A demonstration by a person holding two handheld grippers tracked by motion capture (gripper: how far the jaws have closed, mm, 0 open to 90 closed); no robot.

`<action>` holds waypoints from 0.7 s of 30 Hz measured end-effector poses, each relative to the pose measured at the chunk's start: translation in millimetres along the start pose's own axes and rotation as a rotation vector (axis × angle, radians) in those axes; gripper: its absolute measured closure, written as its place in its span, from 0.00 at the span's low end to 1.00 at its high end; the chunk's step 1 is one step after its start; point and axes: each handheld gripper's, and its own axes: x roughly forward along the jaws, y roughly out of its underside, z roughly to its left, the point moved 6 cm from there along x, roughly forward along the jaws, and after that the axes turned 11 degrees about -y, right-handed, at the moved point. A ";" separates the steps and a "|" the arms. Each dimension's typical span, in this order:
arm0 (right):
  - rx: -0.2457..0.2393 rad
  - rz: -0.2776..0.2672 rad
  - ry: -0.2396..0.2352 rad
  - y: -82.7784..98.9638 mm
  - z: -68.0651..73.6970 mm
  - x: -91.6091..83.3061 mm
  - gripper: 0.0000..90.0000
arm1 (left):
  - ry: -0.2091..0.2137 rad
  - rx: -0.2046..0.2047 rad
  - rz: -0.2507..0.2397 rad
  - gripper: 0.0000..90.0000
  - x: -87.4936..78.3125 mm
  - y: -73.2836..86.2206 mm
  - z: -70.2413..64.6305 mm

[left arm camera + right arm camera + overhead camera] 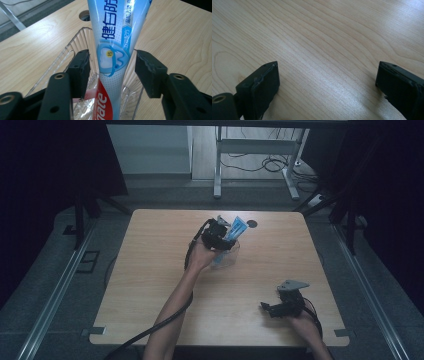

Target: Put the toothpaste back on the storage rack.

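Observation:
A light blue and red toothpaste tube (112,50) stands upright in a clear ribbed plastic cup (75,42) near the middle of the wooden table. In the high view the tube (236,227) pokes up out of the cup (227,259), with my left gripper (217,237) right over it. In the left gripper view my left gripper (111,62) is open, a jaw on either side of the tube with a gap at each pad. My right gripper (272,308) rests near the table's front right, open with bare wood between the jaws (327,77).
A round cable hole (252,223) lies in the table (150,285) just behind the cup. Beyond the far edge stands a metal desk frame (218,170) with cables on the floor. Dark stands flank the table on both sides.

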 end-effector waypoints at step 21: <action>0.000 0.000 0.000 0.0 0.0 0.0 0.06 | -0.021 -0.023 -0.003 0.20 -13.3 2.5 0.5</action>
